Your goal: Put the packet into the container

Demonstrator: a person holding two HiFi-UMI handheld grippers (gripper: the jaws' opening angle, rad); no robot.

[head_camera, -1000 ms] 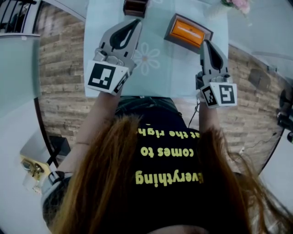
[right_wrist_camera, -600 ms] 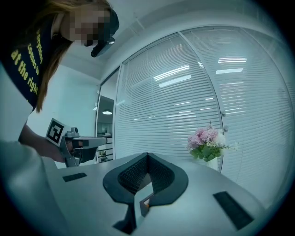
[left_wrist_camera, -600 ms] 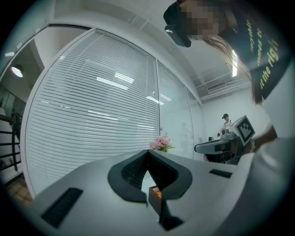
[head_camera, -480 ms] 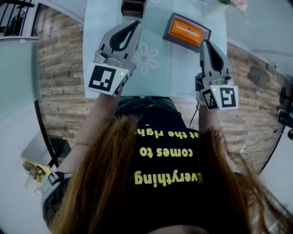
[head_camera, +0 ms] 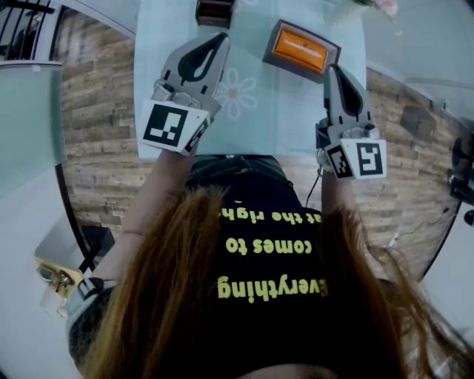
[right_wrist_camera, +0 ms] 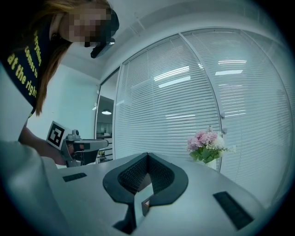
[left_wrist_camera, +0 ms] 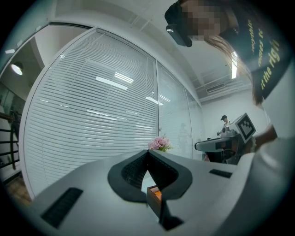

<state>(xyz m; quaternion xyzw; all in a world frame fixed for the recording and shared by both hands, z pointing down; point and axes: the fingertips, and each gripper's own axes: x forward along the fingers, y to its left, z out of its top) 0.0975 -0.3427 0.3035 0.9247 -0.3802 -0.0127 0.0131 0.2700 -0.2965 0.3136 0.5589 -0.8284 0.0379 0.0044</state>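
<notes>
My left tool [head_camera: 219, 37] and right tool [head_camera: 333, 69] are each pressed together, empty, over the tabletop [head_camera: 296, 111]; just ahead of the right tool, the container [head_camera: 269, 53] holds an orange packet [head_camera: 302, 49].

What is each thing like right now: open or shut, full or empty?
left gripper: shut, nothing between its jaws.
right gripper: shut, empty, tips close to the container.
container: open on top, with the packet in it.
packet: orange, lying flat inside the container.
brown box: cut off by the picture's edge, inside can't be seen.
flowers: standing upright.
</notes>
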